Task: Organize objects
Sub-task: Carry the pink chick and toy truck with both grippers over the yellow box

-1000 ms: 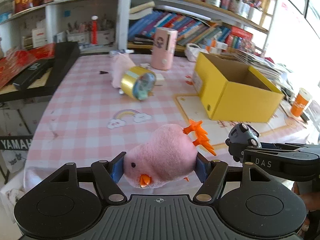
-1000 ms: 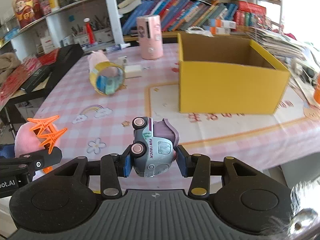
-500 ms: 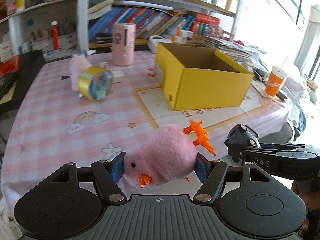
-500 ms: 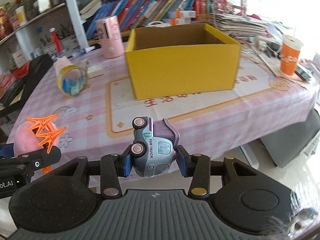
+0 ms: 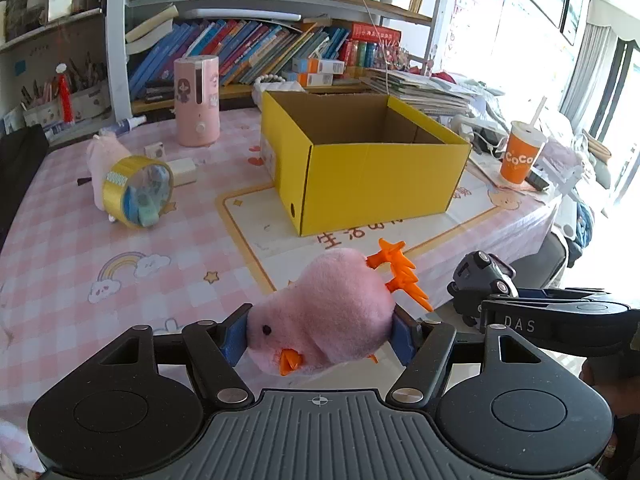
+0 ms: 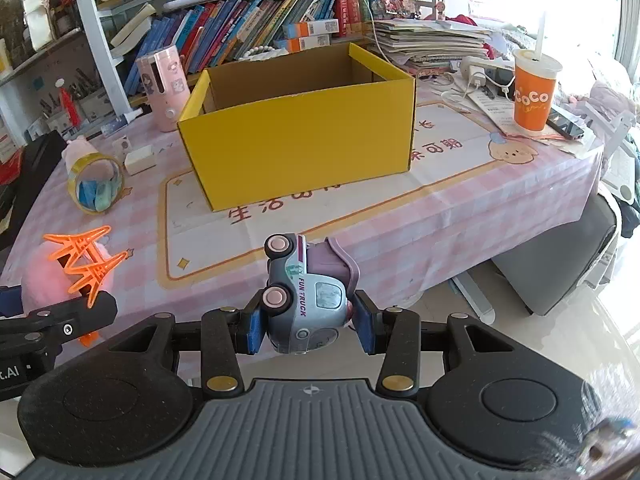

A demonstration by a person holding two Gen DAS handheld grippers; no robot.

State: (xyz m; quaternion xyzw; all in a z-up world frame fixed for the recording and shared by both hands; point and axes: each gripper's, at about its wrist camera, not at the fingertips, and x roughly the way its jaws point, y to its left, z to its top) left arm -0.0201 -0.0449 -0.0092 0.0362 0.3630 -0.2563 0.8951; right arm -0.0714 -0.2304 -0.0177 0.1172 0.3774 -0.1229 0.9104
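Pink plush chick (image 5: 324, 312) with orange beak and spiky orange feet sits squeezed between the blue pads of the left hand-held gripper (image 5: 320, 334), jaws fairly wide and pressed into its soft sides, feet pointing up and right. It hangs over the near edge of the tabletop (image 5: 80, 240), which is covered in pink checked cloth. Just to the right, the right hand-held gripper (image 6: 306, 324) is clamped on a grey-blue toy truck (image 6: 304, 300) with pink wheels and a purple back, lettered FUN TRUCK. The truck is tipped on its side, wheels to the left, jaws narrow and tight against it; it hangs off the near edge, above the floor. The two grippers are near each other, side by side, not touching.

Further in, a cream mat (image 6: 360, 216) with an orange border lies on the cloth. On it stands an open yellow cardboard box (image 6: 296, 144), its brown inside showing nothing in view. Left of the box, a roll of yellow tape (image 5: 136, 192) stands on edge against a pale pink soft toy (image 5: 104, 156). Beyond them rises a pink cylindrical appliance (image 5: 196, 100). Far right, an orange paper cup (image 6: 534, 92) with a straw. At the back, bookshelves (image 5: 260, 44) packed with books.
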